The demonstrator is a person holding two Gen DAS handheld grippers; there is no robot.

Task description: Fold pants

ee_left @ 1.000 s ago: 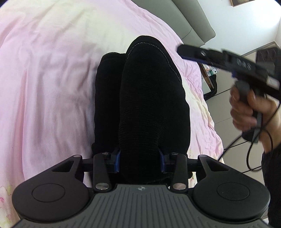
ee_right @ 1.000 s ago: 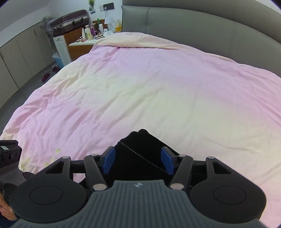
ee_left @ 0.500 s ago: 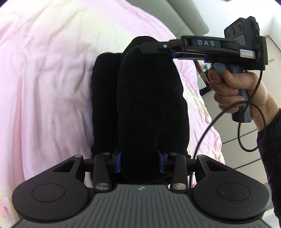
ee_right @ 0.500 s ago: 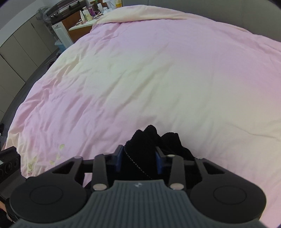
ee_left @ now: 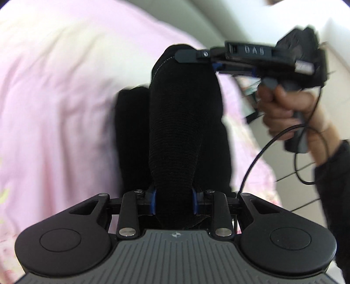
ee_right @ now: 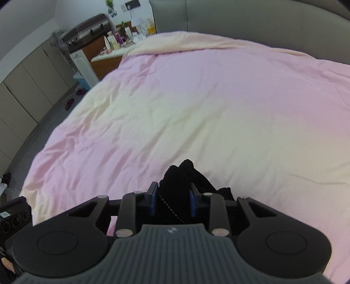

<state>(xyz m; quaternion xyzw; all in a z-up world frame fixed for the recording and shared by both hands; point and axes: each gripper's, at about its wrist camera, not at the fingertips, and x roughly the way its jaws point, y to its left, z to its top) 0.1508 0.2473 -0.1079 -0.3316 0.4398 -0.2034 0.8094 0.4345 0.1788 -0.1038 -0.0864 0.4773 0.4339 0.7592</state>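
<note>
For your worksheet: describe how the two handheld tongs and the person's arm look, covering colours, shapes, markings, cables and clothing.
Both tongs, left and right, are black, with blue pads, silver screws, round side discs and a ribbed grey top. The right one shows "DAS" lettering, a grey handle and a thin black cable. The sleeve is black.

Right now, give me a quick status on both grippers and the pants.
Left gripper, right gripper closing on black pants. Pants bunched over pink duvet. Nothing in the way.

**Pants stretched between two grippers above the bed**

The pants (ee_left: 183, 122) hang over the duvet (ee_right: 218, 109), one end between the closing jaws of the left gripper (ee_left: 174, 201), the far end between those of the right gripper (ee_right: 172, 200). Behind the bed stands the headboard (ee_right: 262, 19); to its left, a cluttered side table (ee_right: 105, 59) and cupboards (ee_right: 24, 87).
</note>
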